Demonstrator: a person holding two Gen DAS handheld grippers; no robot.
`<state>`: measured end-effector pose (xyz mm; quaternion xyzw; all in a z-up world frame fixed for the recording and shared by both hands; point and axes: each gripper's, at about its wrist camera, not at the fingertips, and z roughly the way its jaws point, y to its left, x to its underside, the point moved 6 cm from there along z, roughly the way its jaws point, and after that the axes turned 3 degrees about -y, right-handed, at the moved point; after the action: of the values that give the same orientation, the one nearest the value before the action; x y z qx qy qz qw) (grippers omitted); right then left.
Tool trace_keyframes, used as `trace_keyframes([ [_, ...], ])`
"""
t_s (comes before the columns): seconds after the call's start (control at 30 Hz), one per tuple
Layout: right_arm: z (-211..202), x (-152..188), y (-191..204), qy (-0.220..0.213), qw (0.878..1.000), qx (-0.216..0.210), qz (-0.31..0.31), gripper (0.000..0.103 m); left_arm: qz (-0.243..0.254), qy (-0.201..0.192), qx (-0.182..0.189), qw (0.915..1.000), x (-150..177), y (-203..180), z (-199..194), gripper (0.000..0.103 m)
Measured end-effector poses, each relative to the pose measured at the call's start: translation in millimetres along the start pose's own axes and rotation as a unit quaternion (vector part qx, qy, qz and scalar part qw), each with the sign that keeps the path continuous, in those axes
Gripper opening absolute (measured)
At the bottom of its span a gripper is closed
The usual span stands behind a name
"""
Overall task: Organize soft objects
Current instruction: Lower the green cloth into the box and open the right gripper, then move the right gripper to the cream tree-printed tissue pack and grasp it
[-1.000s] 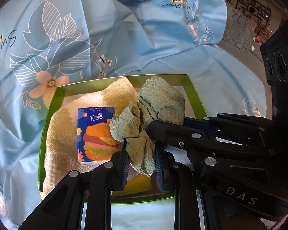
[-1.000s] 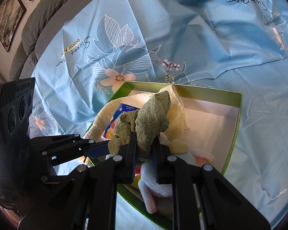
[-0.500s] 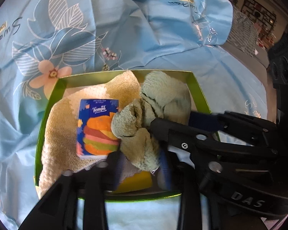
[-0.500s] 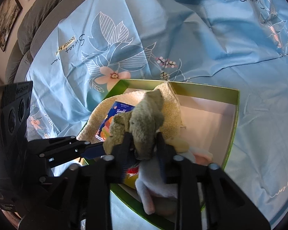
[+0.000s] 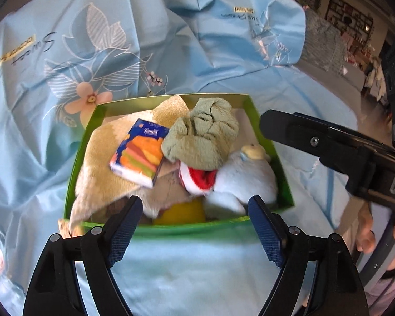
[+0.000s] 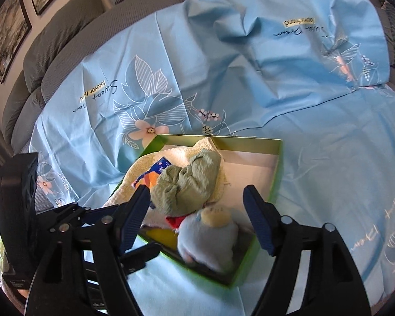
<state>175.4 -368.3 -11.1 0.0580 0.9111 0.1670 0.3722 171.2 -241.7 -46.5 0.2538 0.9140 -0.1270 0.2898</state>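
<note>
Left wrist view: the left gripper [image 5: 194, 210] had its jaws opening wide, nothing between them, pitched down over the green box [image 5: 258, 115]. The right gripper [image 6: 197, 205] was opening too, its pads clear of the green towel [image 5: 200, 134], which lay bunched in the box beside a "Tempo" tissue pack [image 5: 139, 152] and a pale plush toy [image 5: 245, 179]. "Sweet Dream" ran across the blue sheet [image 6: 250, 92].

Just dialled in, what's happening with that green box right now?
Both grippers are letting go. The left gripper and right gripper are opening with nothing between their pads. The green towel lies bunched in the green box, on the beige towel, beside the tissue pack and a plush toy.
</note>
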Motion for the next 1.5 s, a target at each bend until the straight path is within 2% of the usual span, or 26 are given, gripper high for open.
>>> trace_keyframes([
  [0.1, -14, 6, 4, -0.011, 1.000, 0.004, 0.004, 0.082, -0.012, -0.009, 0.002, 0.9999, 11, 2, -16, 0.084],
  [0.3, -38, 34, 23, -0.017, 1.000, 0.011, -0.017, 0.088, -0.058, -0.028, 0.001, 0.9979, 57, 21, -55, 0.091],
  [0.43, -39, 71, 40, 0.018, 0.999, 0.006, -0.038, 0.089, -0.108, -0.022, -0.011, 0.9939, 109, 47, -77, 0.091],
  [0.67, -17, 134, 73, 0.086, 0.996, -0.015, -0.021, 0.089, -0.190, -0.003, -0.053, 0.9803, 204, 97, -109, 0.091],
  [0.87, -4, 166, 122, 0.117, 0.992, -0.028, -0.045, 0.089, -0.232, -0.008, -0.061, 0.9707, 254, 121, -137, 0.091],
  [1.03, 0, 179, 167, 0.121, 0.987, -0.037, -0.097, 0.089, -0.249, -0.023, -0.070, 0.9658, 273, 134, -148, 0.091],
  [1.2, 4, 183, 195, 0.101, 0.985, -0.029, -0.140, 0.089, -0.275, -0.048, -0.071, 0.9578, 283, 154, -158, 0.091],
  [1.33, 10, 184, 201, 0.086, 0.983, -0.015, -0.160, 0.089, -0.301, -0.056, -0.073, 0.9493, 290, 174, -157, 0.091],
  [1.5, 39, 183, 200, 0.097, 0.981, 0.011, -0.169, 0.089, -0.322, -0.053, -0.064, 0.9432, 294, 192, -144, 0.091],
])
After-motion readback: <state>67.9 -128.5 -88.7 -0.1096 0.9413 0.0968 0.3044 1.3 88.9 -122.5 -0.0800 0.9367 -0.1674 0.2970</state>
